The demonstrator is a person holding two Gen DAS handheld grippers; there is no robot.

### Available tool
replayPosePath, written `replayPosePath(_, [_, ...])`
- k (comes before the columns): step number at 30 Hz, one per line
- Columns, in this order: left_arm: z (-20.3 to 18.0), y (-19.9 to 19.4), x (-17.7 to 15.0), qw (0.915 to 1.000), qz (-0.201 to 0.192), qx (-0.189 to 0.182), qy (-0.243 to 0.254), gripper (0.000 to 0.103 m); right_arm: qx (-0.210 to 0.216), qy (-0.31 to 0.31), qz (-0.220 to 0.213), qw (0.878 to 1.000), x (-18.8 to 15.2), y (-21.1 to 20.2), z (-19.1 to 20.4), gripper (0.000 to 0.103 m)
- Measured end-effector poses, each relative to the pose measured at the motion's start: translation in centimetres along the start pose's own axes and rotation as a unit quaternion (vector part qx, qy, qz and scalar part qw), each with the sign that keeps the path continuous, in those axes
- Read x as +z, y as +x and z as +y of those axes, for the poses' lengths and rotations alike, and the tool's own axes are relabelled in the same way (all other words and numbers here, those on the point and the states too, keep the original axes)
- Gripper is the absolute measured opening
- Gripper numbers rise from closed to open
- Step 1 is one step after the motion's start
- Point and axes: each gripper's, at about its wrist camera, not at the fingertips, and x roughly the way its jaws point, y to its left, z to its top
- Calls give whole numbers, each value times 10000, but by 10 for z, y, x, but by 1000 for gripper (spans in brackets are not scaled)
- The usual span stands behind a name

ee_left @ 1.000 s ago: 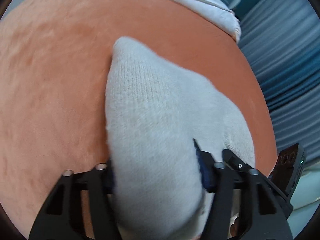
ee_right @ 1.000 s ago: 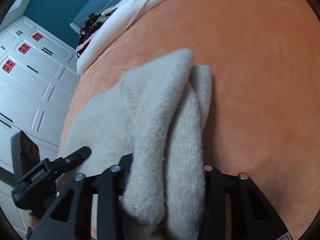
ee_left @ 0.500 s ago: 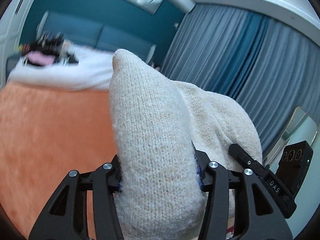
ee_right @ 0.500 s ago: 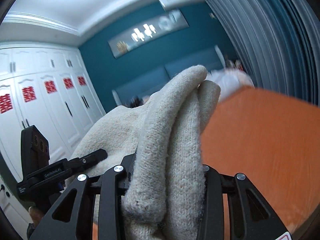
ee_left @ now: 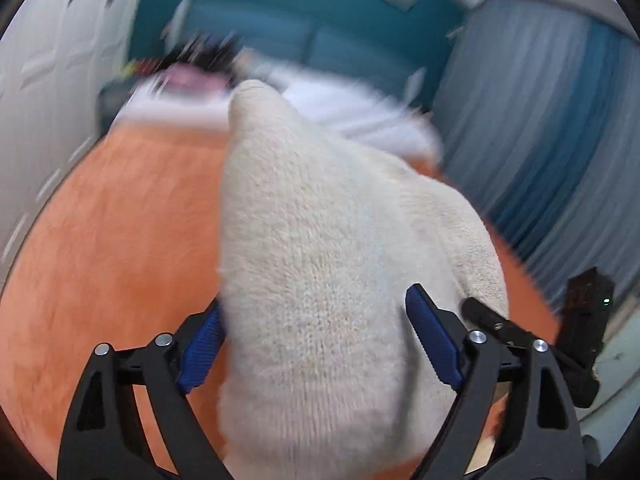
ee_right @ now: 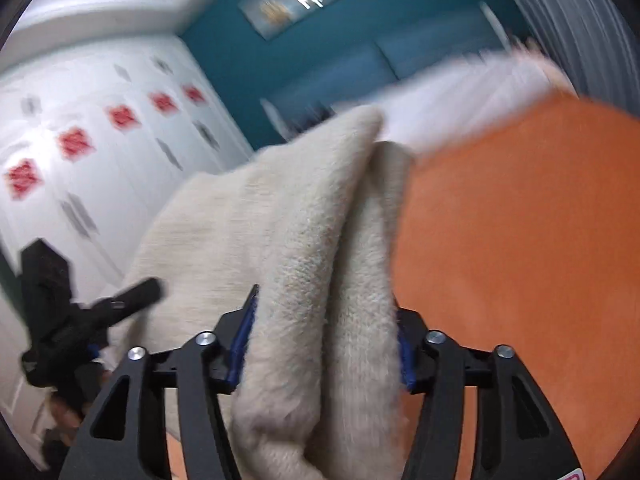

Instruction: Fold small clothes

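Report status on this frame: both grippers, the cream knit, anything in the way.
Left gripper open around cream knit, pads off it. Right gripper shut on it, above orange blanket. Nothing blocking; frames blurred.

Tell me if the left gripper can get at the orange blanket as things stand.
Probably not: the left gripper has the cream knit garment bunched between its jaws, covering the way forward to the orange blanket beneath.
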Motion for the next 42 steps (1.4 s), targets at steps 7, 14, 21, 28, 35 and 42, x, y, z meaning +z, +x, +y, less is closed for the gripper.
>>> replayPosePath(7, [109,40,-89,9867,600,202,-1498,81,-463,329,463,9973,-73,29,-36,62])
replayPosePath(14, [119,94,-64,9830,750,132,-1671,92,-335,574,886,9938,-39,108,-28,81])
replayPosePath(21, [113,107,-56,9812,869,32,-1724,49,-151,-298,865,9957,-19,126,20,32])
replayPosePath(28, [86,129,-59,9868,1178,517,-982,54,-753,76,1541,9852,-28,164,-33,42])
replayPosePath(35, [53,102,-61,9872,836,1360,-29,57,-774,-269,339,9961,-23,77,1,49])
replayPosePath(42, [37,85,-65,9819,885,1664,196,56,-1245,-693,1216,9823,-63,118,-12,21])
